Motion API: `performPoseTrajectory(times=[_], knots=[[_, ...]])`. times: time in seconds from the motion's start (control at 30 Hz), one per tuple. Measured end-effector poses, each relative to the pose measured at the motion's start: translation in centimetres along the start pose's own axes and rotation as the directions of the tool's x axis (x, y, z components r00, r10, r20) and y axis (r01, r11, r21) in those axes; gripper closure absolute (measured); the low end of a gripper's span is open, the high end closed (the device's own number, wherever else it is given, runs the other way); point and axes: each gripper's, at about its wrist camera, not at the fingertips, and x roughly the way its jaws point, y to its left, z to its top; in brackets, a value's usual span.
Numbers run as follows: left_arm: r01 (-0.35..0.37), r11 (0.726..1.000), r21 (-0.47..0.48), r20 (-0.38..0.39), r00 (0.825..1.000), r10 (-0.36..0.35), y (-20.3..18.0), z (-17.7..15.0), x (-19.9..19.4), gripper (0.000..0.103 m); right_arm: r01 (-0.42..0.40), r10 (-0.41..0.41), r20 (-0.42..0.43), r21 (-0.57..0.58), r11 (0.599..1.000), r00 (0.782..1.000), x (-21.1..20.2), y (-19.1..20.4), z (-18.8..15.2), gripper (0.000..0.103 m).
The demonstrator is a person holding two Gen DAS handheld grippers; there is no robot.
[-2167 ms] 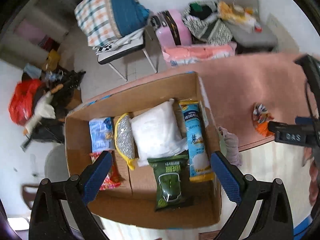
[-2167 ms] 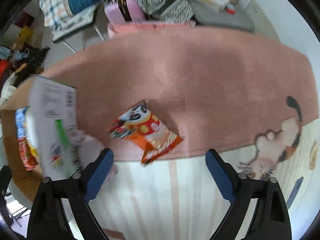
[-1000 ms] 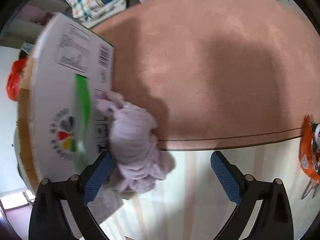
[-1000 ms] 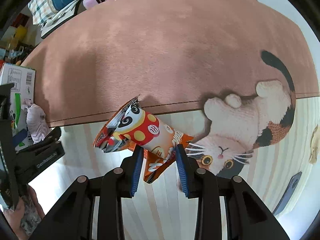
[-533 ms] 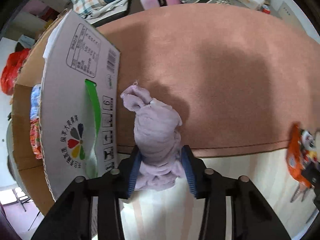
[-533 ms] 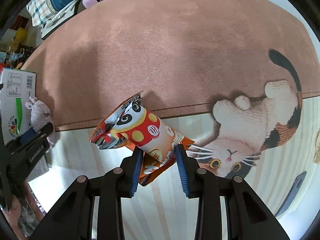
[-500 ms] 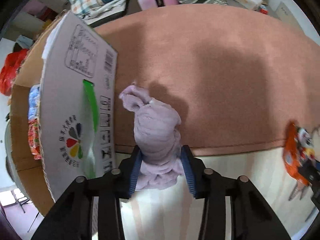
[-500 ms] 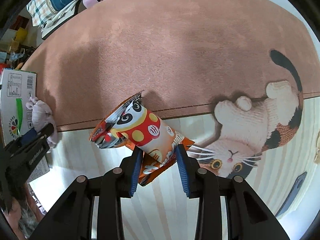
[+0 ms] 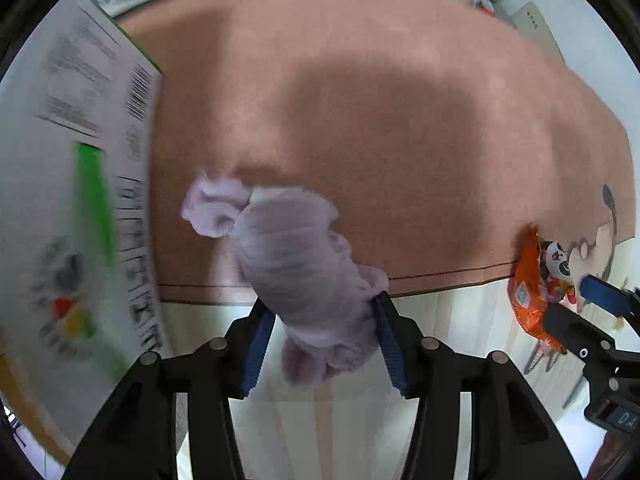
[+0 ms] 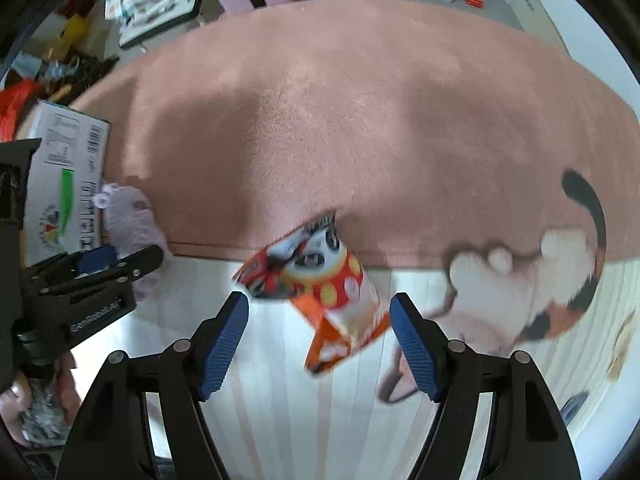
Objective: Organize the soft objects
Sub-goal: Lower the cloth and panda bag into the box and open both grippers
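Note:
A crumpled purple cloth (image 9: 304,264) hangs between the blue pads of my left gripper (image 9: 322,348), which points down over the edge of the pink rug (image 9: 380,120). Its jaws are opening, and both pads still touch the cloth. In the right wrist view the same cloth (image 10: 128,216) and left gripper (image 10: 120,256) show at the left. My right gripper (image 10: 318,340) is opening wide. An orange panda snack bag (image 10: 324,280) sits blurred and tilted between its pads, touching neither. The bag (image 9: 532,292) also appears beside the right gripper (image 9: 580,304) in the left wrist view.
A cardboard box (image 9: 80,160) with a printed flap stands just left of the cloth, also seen as the box (image 10: 60,184). The rug carries a cat picture (image 10: 520,300) at the right. Pale wood floor (image 10: 280,400) lies below both grippers. Clutter and a chair line the far wall.
The left gripper went from wide open to shut on the purple cloth, lifted it, and its jaws have now widened a little. The right jaws spread apart and released the snack bag, which is tipping.

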Motion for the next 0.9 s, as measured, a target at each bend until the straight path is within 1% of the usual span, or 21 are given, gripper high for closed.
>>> performPoseTrajectory(times=[0.03, 0.13, 0.23, 0.27, 0.3, 0.33, 0.4, 0.47, 0.57, 0.67, 0.73, 0.8, 0.83, 0.9], knots=[[0.008, 1.000, 0.006, 0.018, 1.000, -0.008, -0.1, 0.2, -0.1, 0.050, -0.020, 0.020, -0.020, 0.002, 1.000, 1.000, 0.6, 0.0, 0.4, 0.027], [-0.049, 0.998, 0.050, 0.004, 0.999, 0.049, -1.0, 0.6, 0.1, 0.051, -0.031, 0.031, -0.043, 0.000, 1.000, 0.999, 1.6, 0.3, 1.1, 0.027], [-0.056, 0.997, 0.043, 0.010, 0.998, 0.056, -1.6, 0.7, 0.0, 0.054, -0.015, 0.015, -0.047, -0.009, 1.000, 0.999, 2.1, 0.9, 1.3, 0.029], [-0.047, 0.998, 0.039, 0.010, 0.999, 0.046, -1.6, 0.6, -0.1, 0.061, 0.002, -0.003, -0.054, -0.015, 1.000, 0.999, 2.3, 1.0, 1.2, 0.040], [-0.032, 0.999, 0.030, 0.008, 0.999, 0.031, -2.0, 0.3, -0.1, 0.067, 0.023, -0.024, -0.068, -0.021, 1.000, 0.997, 2.8, 1.3, 1.3, 0.047], [-0.010, 1.000, 0.019, 0.001, 1.000, 0.010, -1.9, 0.3, -0.2, 0.068, 0.036, -0.038, -0.084, -0.025, 0.999, 0.996, 3.3, 1.6, 1.1, 0.059], [0.018, 1.000, -0.002, -0.006, 1.000, -0.018, -1.3, 0.0, -0.2, 0.072, 0.044, -0.046, -0.085, -0.016, 0.999, 0.995, 3.8, 1.8, 0.7, 0.062], [0.020, 1.000, -0.012, 0.002, 1.000, -0.020, -0.9, -0.6, -0.4, 0.074, 0.041, -0.040, -0.070, 0.011, 0.999, 0.997, 3.4, 1.6, 0.3, 0.070], [0.026, 1.000, 0.000, 0.021, 0.999, -0.026, -0.7, -1.8, -1.1, 0.075, 0.034, -0.033, -0.029, 0.052, 0.998, 0.999, 2.0, 1.6, -0.4, 0.071], [0.062, 0.998, 0.017, 0.061, 0.996, -0.063, -1.0, -2.7, -3.2, 0.075, 0.011, -0.012, 0.022, 0.081, 0.997, 1.000, -0.3, 2.5, -1.6, 0.071], [0.085, 0.996, 0.033, 0.099, 0.991, -0.088, -0.6, -4.1, -5.1, 0.075, -0.005, 0.000, 0.060, 0.084, 0.996, 0.998, -2.2, 3.1, -2.4, 0.071], [0.114, 0.992, 0.055, 0.151, 0.981, -0.121, -0.1, -5.5, -8.0, 0.075, -0.023, 0.014, 0.109, 0.083, 0.996, 0.994, -4.8, 4.3, -3.6, 0.071], [0.127, 0.990, 0.063, 0.175, 0.975, -0.136, 0.3, -6.5, -9.8, 0.075, -0.032, 0.022, 0.126, 0.078, 0.996, 0.992, -6.1, 4.1, -4.3, 0.071], [0.148, 0.986, 0.077, 0.234, 0.959, -0.162, 1.7, -7.4, -13.7, 0.075, -0.053, 0.042, 0.165, 0.063, 0.997, 0.985, -8.5, 5.9, -5.5, 0.071]])
